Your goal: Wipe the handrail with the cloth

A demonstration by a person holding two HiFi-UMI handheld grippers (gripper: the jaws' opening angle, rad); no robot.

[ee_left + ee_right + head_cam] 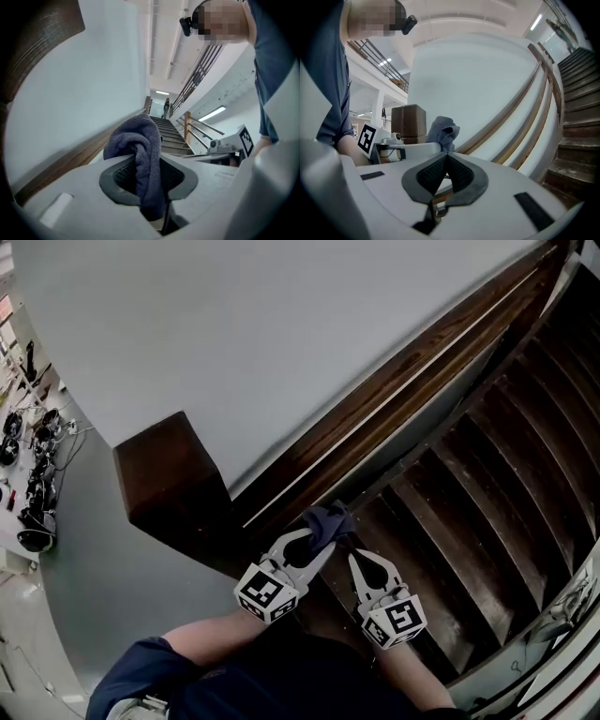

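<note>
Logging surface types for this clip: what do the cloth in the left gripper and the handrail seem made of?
Dark blue-grey cloth: likely terry or microfibre, matte; nubby weave, limp folds. Long dark brown handrail: probably varnished wood, semi-gloss; streaky grain and pale sheen, though laminate is possible.

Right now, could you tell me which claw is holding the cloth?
The left claw: the cloth is pinched in it, while the right claw is shut, empty.

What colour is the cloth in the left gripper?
Dark bluish-grey cloth, best seen in the left gripper view.
</note>
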